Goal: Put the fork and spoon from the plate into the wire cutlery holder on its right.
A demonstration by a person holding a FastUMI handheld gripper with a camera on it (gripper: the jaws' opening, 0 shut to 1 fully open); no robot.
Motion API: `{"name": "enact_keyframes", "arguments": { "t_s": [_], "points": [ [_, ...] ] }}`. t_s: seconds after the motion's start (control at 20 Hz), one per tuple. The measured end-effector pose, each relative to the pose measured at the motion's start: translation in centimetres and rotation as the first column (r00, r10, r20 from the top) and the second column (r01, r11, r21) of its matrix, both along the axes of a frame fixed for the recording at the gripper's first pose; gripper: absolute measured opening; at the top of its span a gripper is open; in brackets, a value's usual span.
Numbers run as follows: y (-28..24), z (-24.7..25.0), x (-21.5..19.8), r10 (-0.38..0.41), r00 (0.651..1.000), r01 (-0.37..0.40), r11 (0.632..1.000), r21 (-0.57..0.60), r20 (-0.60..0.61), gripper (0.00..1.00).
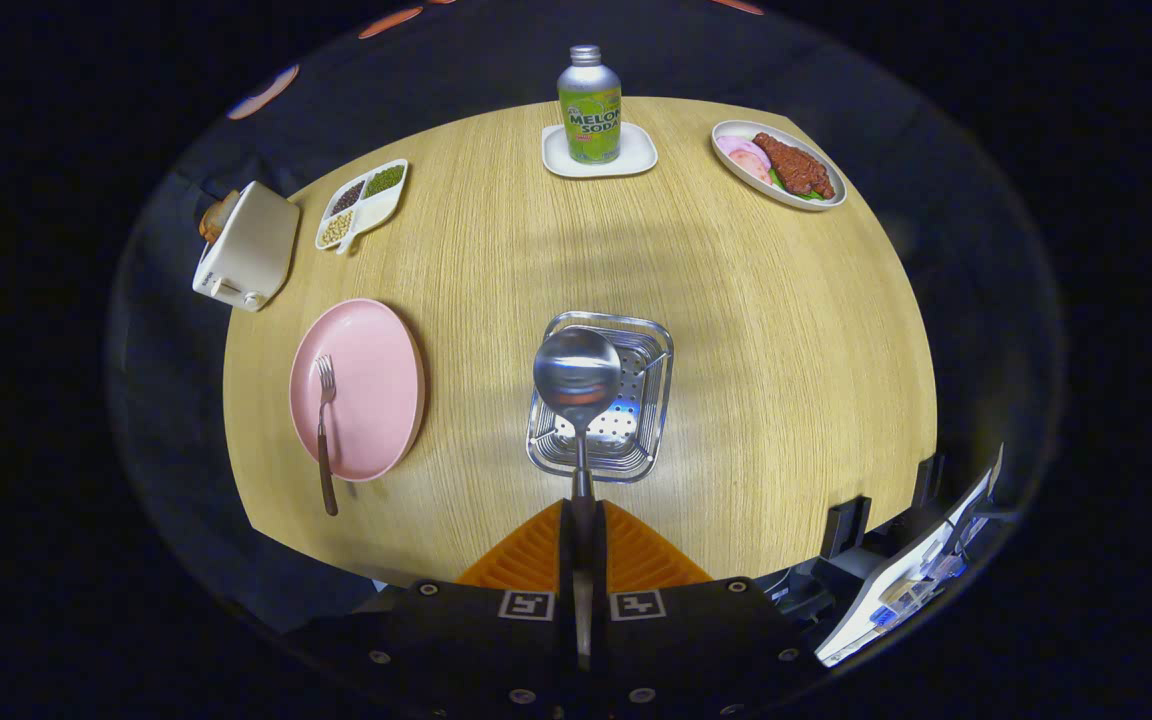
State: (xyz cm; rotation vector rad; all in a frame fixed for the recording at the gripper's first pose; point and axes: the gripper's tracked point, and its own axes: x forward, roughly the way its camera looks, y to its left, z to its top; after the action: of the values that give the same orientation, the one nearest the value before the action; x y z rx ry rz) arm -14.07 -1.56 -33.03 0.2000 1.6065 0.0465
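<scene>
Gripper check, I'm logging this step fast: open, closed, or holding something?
Gripper: closed on the spoon handle, bowl held above the wire cutlery holder.

- The gripper [583, 525] sits low and centred, pointing forward over the table.
- Its two orange ribbed fingers [534, 555] are drawn together, and only a thin dark slit shows between them.
- Both fingers press on the handle of the spoon [577, 373], which stands straight out ahead from between the tips, bowl at the far end.
- The black body behind the fingers carries two square markers, one on each side of the slit.
- The holding hand cannot be seen.
</scene>
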Motion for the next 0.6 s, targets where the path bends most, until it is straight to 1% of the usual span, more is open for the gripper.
{"name": "enact_keyframes", "arguments": {
  "t_s": [0.1, 0.2, 0.35, 0.5, 0.6],
  "points": [
    [-0.3, -0.5, 0.2, 0.031, 0.999, -0.030, 1.000, 0.008, -0.033, 0.06],
    [-0.4, -1.0, -0.2, 0.052, 0.994, -0.049, 0.998, 0.030, -0.096, 0.06],
    [-1.3, -2.0, -0.3, 0.104, 0.982, -0.101, 0.995, 0.025, -0.155, 0.06],
    [-1.1, -2.2, -0.1, 0.123, 0.971, -0.113, 0.992, 0.061, -0.206, 0.06],
    [-1.2, -2.2, 0.5, 0.114, 0.969, -0.101, 0.992, 0.071, -0.221, 0.09]
  ]
}}
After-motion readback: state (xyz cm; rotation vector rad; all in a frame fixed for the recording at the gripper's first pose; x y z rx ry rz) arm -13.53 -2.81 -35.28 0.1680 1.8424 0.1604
